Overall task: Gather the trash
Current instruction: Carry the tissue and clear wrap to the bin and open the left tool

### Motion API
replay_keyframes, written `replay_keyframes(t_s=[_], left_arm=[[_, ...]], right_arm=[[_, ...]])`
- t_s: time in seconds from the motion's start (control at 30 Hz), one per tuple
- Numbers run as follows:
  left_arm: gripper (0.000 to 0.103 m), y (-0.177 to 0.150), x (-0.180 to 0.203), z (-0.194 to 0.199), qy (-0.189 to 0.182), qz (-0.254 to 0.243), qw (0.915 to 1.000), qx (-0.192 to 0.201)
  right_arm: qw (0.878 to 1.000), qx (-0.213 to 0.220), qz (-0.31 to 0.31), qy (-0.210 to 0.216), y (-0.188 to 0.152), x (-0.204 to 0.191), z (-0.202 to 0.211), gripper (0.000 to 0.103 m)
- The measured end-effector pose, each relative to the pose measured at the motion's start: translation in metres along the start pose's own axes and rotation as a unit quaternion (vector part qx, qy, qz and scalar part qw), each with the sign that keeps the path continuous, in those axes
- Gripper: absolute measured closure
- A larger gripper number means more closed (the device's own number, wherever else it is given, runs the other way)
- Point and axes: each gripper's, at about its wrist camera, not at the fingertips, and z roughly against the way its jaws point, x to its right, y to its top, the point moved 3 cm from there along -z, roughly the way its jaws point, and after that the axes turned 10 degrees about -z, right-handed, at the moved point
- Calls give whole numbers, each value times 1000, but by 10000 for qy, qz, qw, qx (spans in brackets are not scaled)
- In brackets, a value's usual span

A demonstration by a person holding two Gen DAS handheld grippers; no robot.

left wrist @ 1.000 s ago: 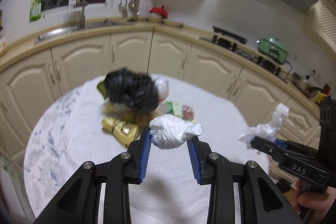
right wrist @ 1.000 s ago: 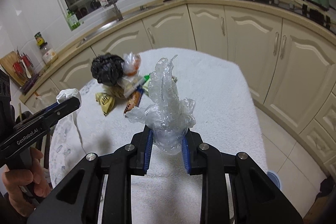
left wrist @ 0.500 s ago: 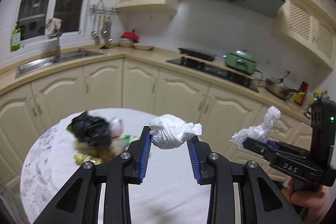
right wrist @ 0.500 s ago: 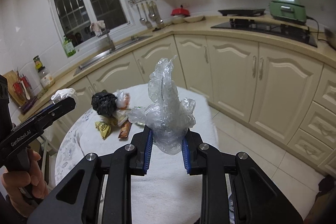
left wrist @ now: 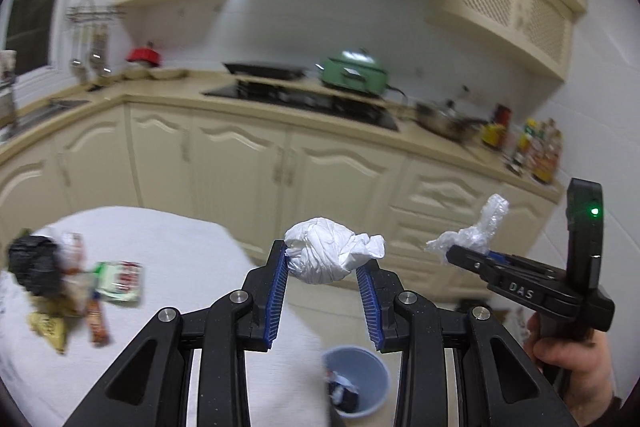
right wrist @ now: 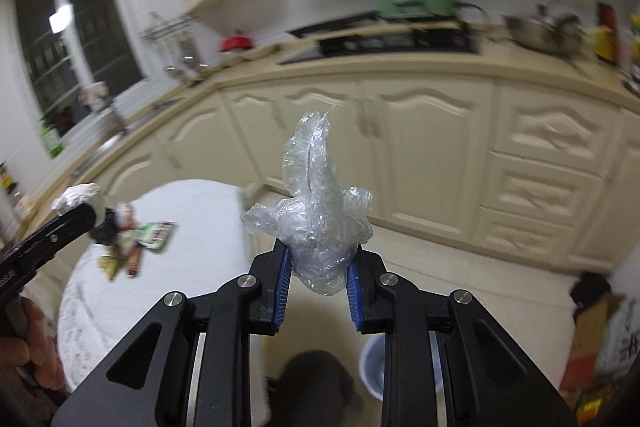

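Note:
My left gripper [left wrist: 323, 269] is shut on a crumpled white paper ball [left wrist: 326, 255] and holds it in the air past the table's right edge. My right gripper [right wrist: 318, 269] is shut on a wad of clear plastic wrap [right wrist: 320, 215], also in the air over the floor. A pale blue trash bin [left wrist: 356, 383] stands on the floor below both grippers, with dark trash inside; it shows partly in the right wrist view [right wrist: 374, 367]. More trash lies on the round white table [left wrist: 180, 251]: a black bag [left wrist: 34, 265], a green wrapper [left wrist: 120, 281] and snack packets [left wrist: 96, 321].
Cream kitchen cabinets [left wrist: 240, 163] run behind, with a hob and a green pot [left wrist: 354, 71] on the counter. Bottles [left wrist: 536, 151] stand at the counter's right end. A dark object [right wrist: 316, 387] lies on the floor beside the bin. A cardboard box [right wrist: 592, 339] sits at the right.
Both grippers have swung right, away from the trash pile, past the table edge. The pile has slid to the left of both views and the blue bin has come into sight below.

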Motion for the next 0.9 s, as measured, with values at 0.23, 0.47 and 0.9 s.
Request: replay_keyframes(t_s=[0.23, 0.47, 0.9], left_arm=[[72, -3, 28, -66, -593, -269, 9958, -640], [72, -1, 44, -140, -906, -397, 9853, -1395], [69, 12, 59, -324, -1203, -409, 9568, -2614]], right_arm=[[9980, -232, -425, -410, -15, 61, -13, 79], [9924, -689, -829, -592, -39, 108, -47, 78], [9729, -1563, -1500, -805, -84, 175, -118, 76]])
